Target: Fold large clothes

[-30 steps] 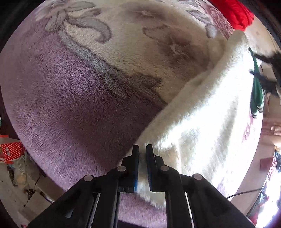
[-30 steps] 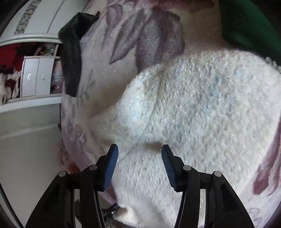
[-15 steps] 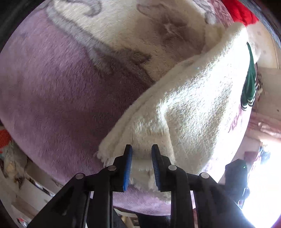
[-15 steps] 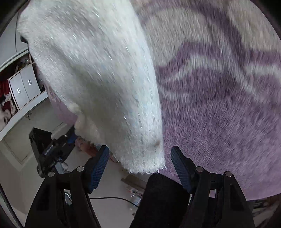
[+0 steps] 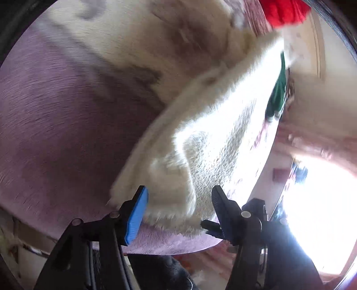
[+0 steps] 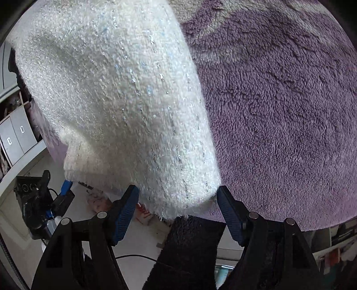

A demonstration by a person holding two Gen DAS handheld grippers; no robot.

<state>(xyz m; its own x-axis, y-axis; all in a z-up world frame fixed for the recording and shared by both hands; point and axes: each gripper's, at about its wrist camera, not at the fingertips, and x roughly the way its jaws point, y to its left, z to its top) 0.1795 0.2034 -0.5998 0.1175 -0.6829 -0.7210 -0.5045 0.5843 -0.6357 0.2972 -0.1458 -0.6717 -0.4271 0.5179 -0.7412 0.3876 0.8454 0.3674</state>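
Note:
A fluffy white sweater (image 5: 200, 138) with silver glitter threads lies folded on a purple floral blanket (image 5: 55, 125). Its near edge reaches the bed's front edge. My left gripper (image 5: 179, 200) is open, its fingers astride the sweater's near corner, holding nothing. In the right wrist view the sweater (image 6: 125, 100) fills the left and middle. My right gripper (image 6: 177, 200) is open, its fingers on either side of the sweater's lower end at the blanket (image 6: 279, 111) edge, not closed on it.
A red garment (image 5: 283, 11) and a green garment (image 5: 276, 93) lie at the far side of the bed. A dark fuzzy cloth (image 6: 189, 249) hangs below the bed edge. Grey drawers (image 6: 15, 136) stand at the left. Bright window glare sits at the right.
My left gripper has opened and let go of the sweater's corner. My right gripper has swung round to the sweater's lower end at the bed edge and stays open.

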